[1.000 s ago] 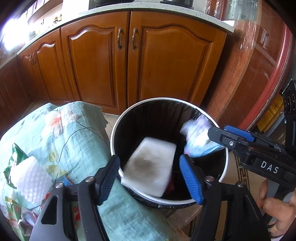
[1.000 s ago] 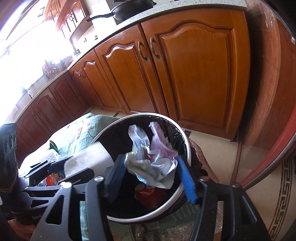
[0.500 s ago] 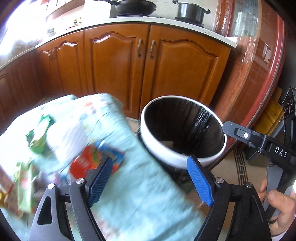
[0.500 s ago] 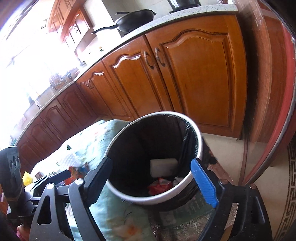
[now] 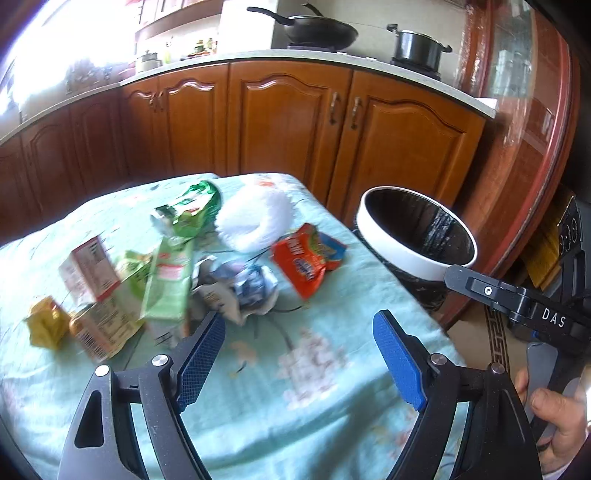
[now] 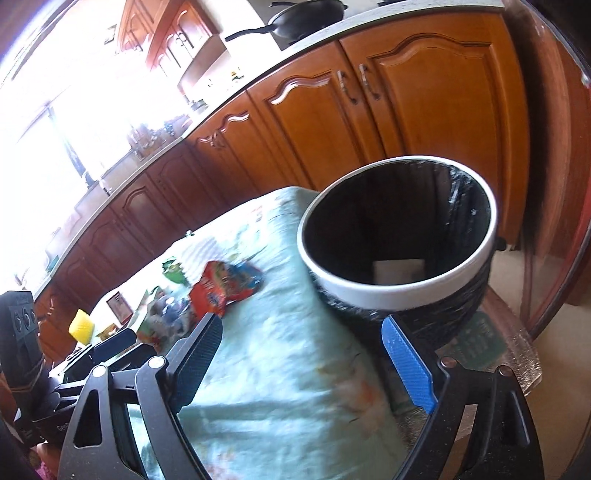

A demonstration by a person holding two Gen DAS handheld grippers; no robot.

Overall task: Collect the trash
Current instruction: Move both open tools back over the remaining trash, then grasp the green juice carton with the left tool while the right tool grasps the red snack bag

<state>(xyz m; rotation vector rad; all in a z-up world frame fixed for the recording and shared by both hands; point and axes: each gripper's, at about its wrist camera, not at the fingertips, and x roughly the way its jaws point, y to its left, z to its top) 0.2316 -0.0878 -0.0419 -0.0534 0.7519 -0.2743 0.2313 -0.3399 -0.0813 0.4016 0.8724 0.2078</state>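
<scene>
Trash lies in a heap on the table's pale green floral cloth (image 5: pixel 332 369): an orange snack packet (image 5: pixel 310 258), a white foam net (image 5: pixel 255 218), crumpled paper (image 5: pixel 243 284), a green wrapper (image 5: pixel 192 210), a green carton (image 5: pixel 168 280) and small boxes (image 5: pixel 88 269). My left gripper (image 5: pixel 299 321) hangs open and empty above the cloth, just short of the crumpled paper. Off the table's right end stands the white-rimmed bin (image 6: pixel 369 291) with a black liner and a white foam slab (image 6: pixel 400 271) inside. My right gripper (image 6: pixel 301 325) is open and empty near the bin, over the cloth's edge.
Wooden kitchen cabinets (image 5: pixel 288 125) run behind the table, with a pan (image 5: pixel 317 31) and a pot (image 5: pixel 417 46) on the counter. A red-framed door (image 5: pixel 535 155) stands right of the bin. A hand (image 5: pixel 557 424) holds the right gripper's grip.
The left gripper let a white foam slab go into the bin and the right let go of crumpled paper. Both opened, then swung left from the bin toward the table.
</scene>
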